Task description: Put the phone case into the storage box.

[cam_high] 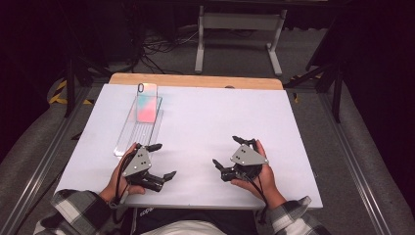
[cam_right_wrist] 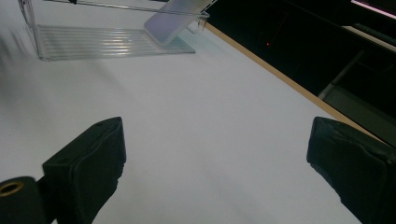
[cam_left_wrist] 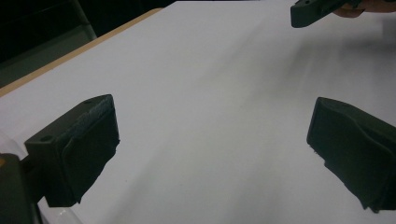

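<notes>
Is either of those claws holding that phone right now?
No, the phone leans in its clear tray, while the left gripper and right gripper hang open, empty.

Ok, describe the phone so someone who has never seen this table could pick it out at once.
Start at the white table and go to its far left corner, where a clear ribbed tray lies lengthwise. The phone leans tilted in the tray's far end. It is the one coloured thing there, its back shading from teal to pink.

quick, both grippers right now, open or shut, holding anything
left gripper: open, jaws wide apart, holding nothing, near the clear tray.
right gripper: open, jaws wide apart, holding nothing.
</notes>
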Demonstrator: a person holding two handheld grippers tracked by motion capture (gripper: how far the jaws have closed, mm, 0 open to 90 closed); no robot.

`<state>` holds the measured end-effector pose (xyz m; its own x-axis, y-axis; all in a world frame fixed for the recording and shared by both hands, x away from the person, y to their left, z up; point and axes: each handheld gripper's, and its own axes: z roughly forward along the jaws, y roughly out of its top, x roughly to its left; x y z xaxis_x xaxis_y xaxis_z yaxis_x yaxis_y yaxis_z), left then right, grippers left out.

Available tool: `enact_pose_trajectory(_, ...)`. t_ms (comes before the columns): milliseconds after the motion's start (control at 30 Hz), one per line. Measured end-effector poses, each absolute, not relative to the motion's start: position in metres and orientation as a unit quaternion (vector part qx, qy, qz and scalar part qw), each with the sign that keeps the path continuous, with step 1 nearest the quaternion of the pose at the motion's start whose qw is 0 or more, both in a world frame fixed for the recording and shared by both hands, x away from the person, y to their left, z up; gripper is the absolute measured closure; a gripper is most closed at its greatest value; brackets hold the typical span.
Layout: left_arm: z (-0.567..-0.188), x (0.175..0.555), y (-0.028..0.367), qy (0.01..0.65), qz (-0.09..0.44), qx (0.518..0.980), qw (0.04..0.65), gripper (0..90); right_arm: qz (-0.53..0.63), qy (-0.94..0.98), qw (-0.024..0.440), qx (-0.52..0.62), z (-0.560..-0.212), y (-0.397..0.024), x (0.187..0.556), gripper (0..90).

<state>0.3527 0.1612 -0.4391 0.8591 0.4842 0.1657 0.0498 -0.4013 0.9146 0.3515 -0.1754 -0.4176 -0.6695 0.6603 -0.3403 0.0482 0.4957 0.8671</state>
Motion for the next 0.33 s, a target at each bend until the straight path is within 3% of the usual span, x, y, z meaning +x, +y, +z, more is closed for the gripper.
enact_pose_trajectory(333,-0.44,0.3532,0.1595,0.168,0.21,0.813,0.517,2.8,0.45,0.798,0.335,0.221,-0.4184,-0.1747,0.3542,5.1)
